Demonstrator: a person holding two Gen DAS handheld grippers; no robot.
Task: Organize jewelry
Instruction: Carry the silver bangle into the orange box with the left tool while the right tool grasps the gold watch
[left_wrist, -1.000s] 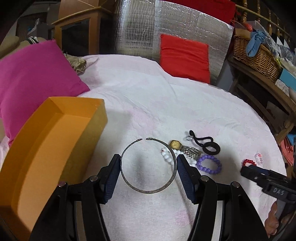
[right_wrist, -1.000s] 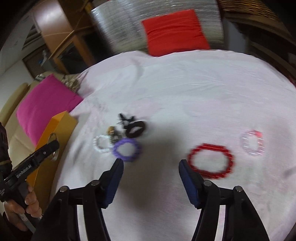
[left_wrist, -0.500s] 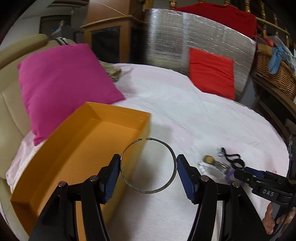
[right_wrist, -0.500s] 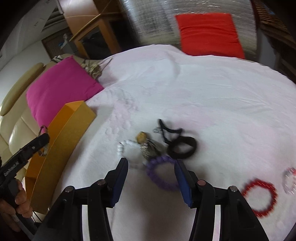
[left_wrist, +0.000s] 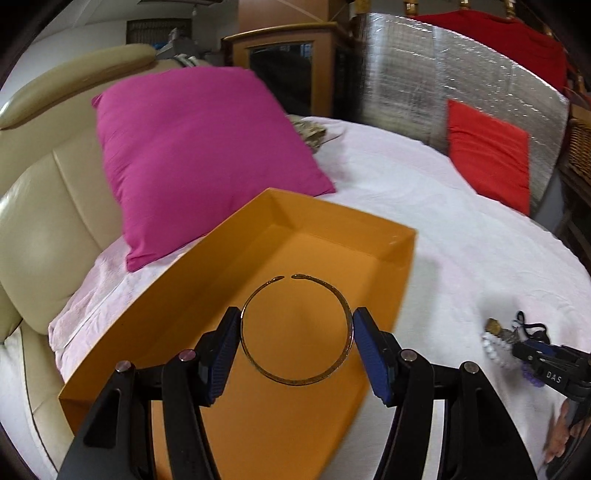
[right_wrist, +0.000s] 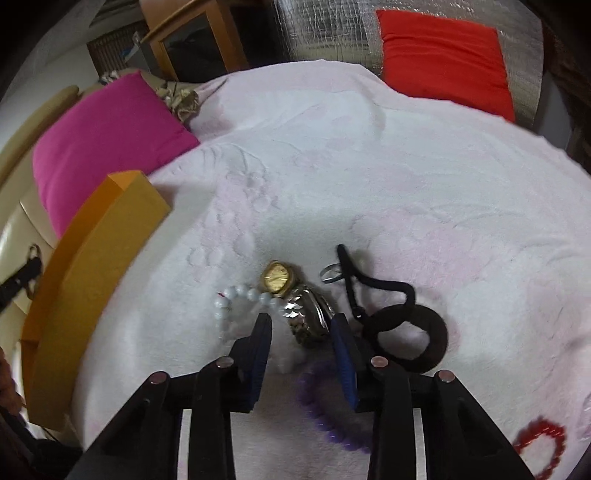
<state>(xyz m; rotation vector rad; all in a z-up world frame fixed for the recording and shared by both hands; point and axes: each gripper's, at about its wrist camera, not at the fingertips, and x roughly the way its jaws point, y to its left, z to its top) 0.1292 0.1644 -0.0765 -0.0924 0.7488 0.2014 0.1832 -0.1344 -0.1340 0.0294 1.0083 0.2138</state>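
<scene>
My left gripper (left_wrist: 297, 332) is shut on a thin open metal bangle (left_wrist: 295, 382), which hangs flat over the inside of the orange box (left_wrist: 343, 236). My right gripper (right_wrist: 302, 326) points down at a heap of jewelry on the white cloth. Its jaws are closing with the band of a gold-faced watch (right_wrist: 299, 314) between them; a gap still shows beside the left pad. A white bead bracelet (right_wrist: 236, 293) lies left of the watch. A purple bead bracelet (right_wrist: 321, 417) lies under the gripper.
A black hair tie (right_wrist: 424, 332) and a small ring (right_wrist: 330, 273) lie right of the watch, a red bead bracelet (right_wrist: 543, 443) at the lower right. A pink cushion (left_wrist: 192, 155) leans behind the box. A red cushion (right_wrist: 443, 55) sits at the far edge.
The left gripper carried the bangle leftward from above the cloth to above the orange box. The right gripper swung left from the red bracelet to the watch heap, and its jaws narrowed.
</scene>
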